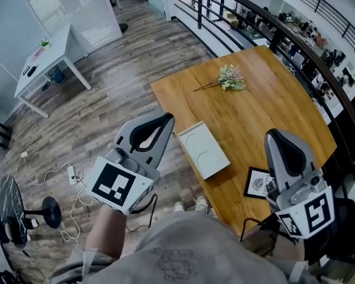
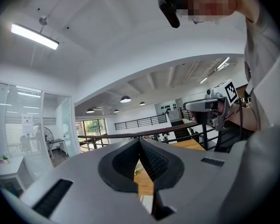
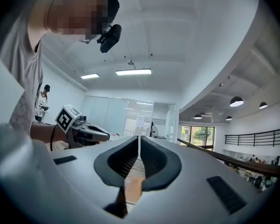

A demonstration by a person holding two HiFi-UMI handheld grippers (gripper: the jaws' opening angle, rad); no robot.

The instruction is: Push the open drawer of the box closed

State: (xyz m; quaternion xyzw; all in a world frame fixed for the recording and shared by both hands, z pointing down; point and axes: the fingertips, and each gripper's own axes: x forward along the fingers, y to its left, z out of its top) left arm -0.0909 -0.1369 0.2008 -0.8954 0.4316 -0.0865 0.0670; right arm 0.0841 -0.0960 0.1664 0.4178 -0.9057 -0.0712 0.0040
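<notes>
The white flat box lies near the left edge of the wooden table; from above I cannot make out its drawer. My left gripper is held up in the air to the left of the box, off the table's edge, jaws shut and empty. In the left gripper view its tips meet with nothing between them. My right gripper hovers to the right of the box, above the table's near corner. It too is shut with nothing held, as the right gripper view shows. Neither gripper touches the box.
A small bunch of dried flowers lies at the table's far side. A black framed card sits by the near edge. A black railing runs behind the table. On the wooden floor stand a white desk and a fan.
</notes>
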